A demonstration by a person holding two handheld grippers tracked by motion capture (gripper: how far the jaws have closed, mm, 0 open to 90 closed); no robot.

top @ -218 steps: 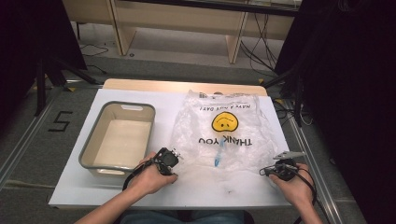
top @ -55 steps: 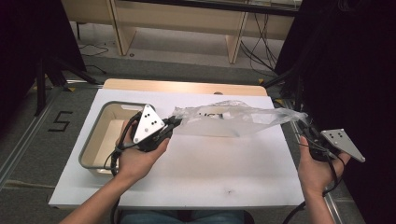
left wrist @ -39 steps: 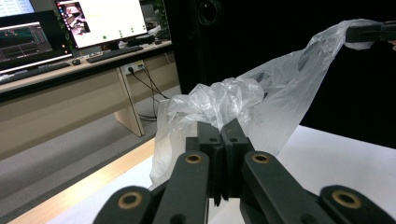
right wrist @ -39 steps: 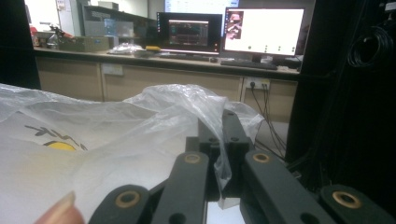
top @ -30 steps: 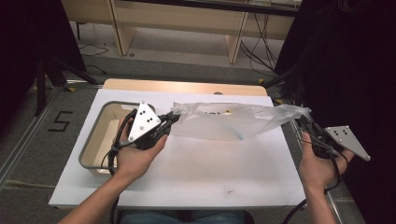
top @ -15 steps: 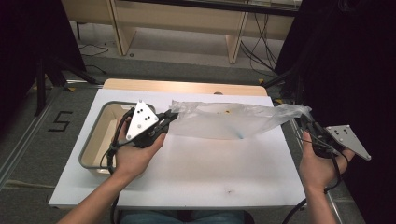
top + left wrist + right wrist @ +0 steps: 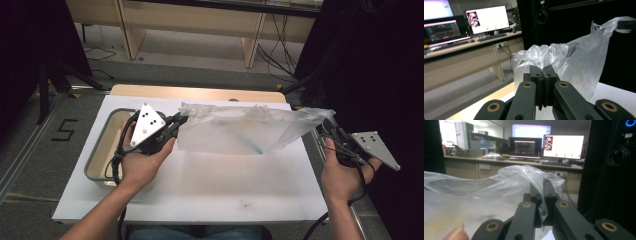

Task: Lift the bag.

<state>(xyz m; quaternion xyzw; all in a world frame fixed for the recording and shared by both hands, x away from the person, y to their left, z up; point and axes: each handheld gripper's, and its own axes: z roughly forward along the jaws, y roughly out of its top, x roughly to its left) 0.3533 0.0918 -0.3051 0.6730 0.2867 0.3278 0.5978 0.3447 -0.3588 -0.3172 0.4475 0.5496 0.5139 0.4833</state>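
A clear plastic bag (image 7: 250,131) hangs stretched above the white table (image 7: 210,185) between my two grippers. My left gripper (image 7: 181,120), held over the tub's right side, is shut on the bag's left end; the bunched film (image 7: 541,55) rises out of its closed jaws. At the table's right edge my right gripper (image 7: 322,131) is shut on the bag's other end, and the film (image 7: 524,180) drapes over its closed jaws. A small blue mark (image 7: 258,149) and a faint yellow print show through the bag.
A grey-rimmed beige tub (image 7: 102,150) stands at the table's left, partly under my left hand. Dark curtains hang to the right. A wooden bench (image 7: 200,20) and floor cables lie beyond the table. Monitors (image 7: 562,146) stand on a desk in the gripper views.
My left gripper has drifted slightly left and down with the bag's end. The right gripper has stayed in place. Earlier the bag lay flat on the table.
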